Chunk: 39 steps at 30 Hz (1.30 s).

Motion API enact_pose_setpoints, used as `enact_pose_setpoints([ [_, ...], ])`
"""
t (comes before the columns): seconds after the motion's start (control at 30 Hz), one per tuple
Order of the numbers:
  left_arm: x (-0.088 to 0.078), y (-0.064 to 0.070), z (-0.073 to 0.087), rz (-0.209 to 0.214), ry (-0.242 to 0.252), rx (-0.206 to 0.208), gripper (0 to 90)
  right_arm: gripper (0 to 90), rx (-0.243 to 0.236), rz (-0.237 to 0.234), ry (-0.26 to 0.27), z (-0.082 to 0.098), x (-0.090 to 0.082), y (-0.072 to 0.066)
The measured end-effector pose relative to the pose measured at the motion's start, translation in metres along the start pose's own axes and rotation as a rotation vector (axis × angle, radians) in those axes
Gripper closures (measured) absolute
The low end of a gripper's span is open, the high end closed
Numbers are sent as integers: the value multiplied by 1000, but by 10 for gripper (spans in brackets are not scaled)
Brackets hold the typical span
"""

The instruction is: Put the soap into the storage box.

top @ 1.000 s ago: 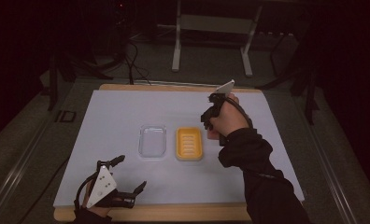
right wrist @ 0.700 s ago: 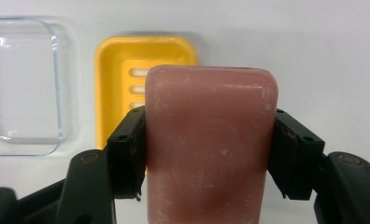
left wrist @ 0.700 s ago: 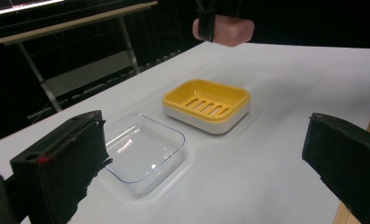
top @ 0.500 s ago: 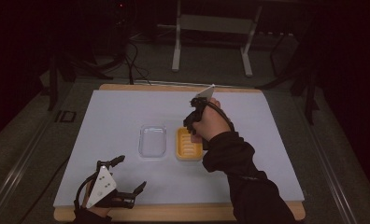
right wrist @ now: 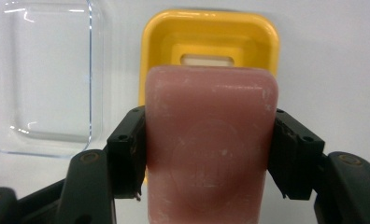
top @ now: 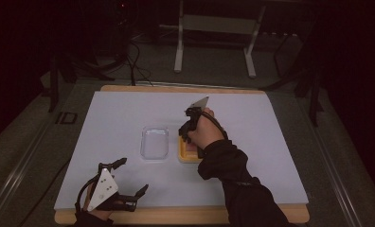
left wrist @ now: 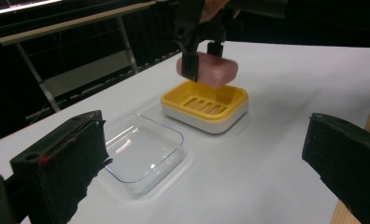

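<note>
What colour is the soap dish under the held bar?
Yellow on a white base; the soap dish shows best in the left gripper view.

- A wooden table (top: 185,88) carries a white sheet (top: 119,118) over most of its top.
- A clear glass dish (top: 155,142) lies on the sheet.
- A yellow soap tray (left wrist: 204,105) sits just beside the dish, apart from it.

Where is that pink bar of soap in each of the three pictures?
High view: the pink soap barely peeks out beneath the right tongs, centre of the picture.
Left gripper view: top centre, held just above the dish.
Right gripper view: large, lower centre, clamped between both jaws.
Shared landmark: the yellow soap dish, beside the clear lid.
</note>
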<state>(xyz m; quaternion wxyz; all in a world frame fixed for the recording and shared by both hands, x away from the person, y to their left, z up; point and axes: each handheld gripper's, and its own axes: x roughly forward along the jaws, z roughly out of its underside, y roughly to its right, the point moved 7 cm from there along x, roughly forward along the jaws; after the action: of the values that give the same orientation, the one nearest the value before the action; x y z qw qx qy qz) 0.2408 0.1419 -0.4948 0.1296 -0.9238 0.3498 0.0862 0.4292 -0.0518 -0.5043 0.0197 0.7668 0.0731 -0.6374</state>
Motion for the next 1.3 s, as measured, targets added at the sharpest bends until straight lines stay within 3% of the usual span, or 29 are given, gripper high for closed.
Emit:
enact_pose_setpoints([
  [0.3,0,0,0,-4,-1,7,6,377,-2,-13,-16,1,25,-2],
  [0.73,-1,0,-1,-11,4,12,6,369,-12,28,-62,1,48,1],
  [0.87,-1,0,-1,-11,4,9,6,355,-21,33,-62,1,45,-1],
  [1.1,0,0,0,-8,2,8,6,349,-34,5,-21,-3,25,2],
  [1.3,0,0,0,-9,-4,12,6,337,-110,-68,28,-4,8,6],
])
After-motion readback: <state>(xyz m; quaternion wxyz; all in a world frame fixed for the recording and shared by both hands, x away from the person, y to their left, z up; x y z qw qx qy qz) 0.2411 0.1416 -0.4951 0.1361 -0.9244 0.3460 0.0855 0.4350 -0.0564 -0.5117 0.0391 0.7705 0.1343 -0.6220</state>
